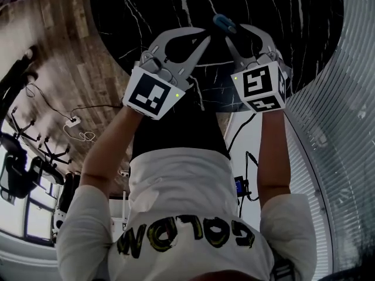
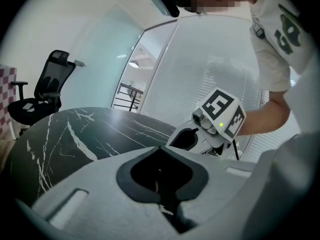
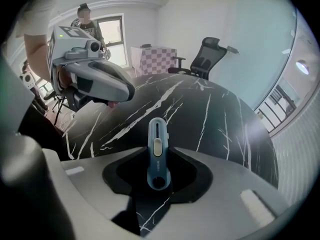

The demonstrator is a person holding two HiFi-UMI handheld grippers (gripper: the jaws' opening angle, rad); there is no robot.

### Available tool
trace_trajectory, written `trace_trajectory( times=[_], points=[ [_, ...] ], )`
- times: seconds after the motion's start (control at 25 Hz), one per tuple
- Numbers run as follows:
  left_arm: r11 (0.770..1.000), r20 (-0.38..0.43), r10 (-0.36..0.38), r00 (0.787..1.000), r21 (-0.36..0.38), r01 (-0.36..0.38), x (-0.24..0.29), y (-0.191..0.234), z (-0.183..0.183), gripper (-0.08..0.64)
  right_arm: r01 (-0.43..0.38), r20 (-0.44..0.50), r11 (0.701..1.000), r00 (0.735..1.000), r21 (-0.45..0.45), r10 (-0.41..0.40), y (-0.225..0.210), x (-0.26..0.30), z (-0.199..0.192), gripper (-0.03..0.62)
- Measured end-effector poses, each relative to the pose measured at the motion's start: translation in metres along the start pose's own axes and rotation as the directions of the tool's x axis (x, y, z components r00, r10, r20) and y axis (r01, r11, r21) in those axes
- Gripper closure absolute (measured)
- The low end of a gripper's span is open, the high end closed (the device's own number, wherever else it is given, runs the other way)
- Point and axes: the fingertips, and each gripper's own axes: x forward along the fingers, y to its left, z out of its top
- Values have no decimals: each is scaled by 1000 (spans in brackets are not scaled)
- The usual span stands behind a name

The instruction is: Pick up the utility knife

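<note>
Utility knife (image 3: 157,149) is clamped near its tail in the right gripper (image 1: 236,34) jaws for lifting; the left gripper (image 1: 202,41) jaws are closed together, empty.

Looking down from above, the utility knife (image 1: 224,22) is mostly hidden by the right gripper (image 1: 239,35); only its blue end shows over the black marble table (image 1: 146,16). The table's far side is cut off at the top edge. Beyond the table, a distant figure (image 3: 91,30) is too small to make out
</note>
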Motion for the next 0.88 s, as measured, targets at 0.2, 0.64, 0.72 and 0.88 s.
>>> trace_trajectory(
  times=[0.2, 0.64, 0.72, 0.88],
  points=[
    [998, 9, -3, 1000, 57, 3, -12, -8, 29, 557, 51, 90, 998, 994, 43, -55, -9, -28, 25, 462],
    [996, 115, 41, 992, 70, -50, -51, -31, 110, 557, 123, 348, 981, 922, 151, -169, -12, -138, 93, 461],
    [997, 146, 47, 988, 62, -56, -61, -39, 128, 557, 133, 392, 977, 901, 166, -189, -10, -162, 105, 462],
    [996, 198, 45, 979, 63, -58, -80, -53, 162, 557, 159, 474, 970, 850, 186, -230, -5, -206, 129, 462]
  ],
)
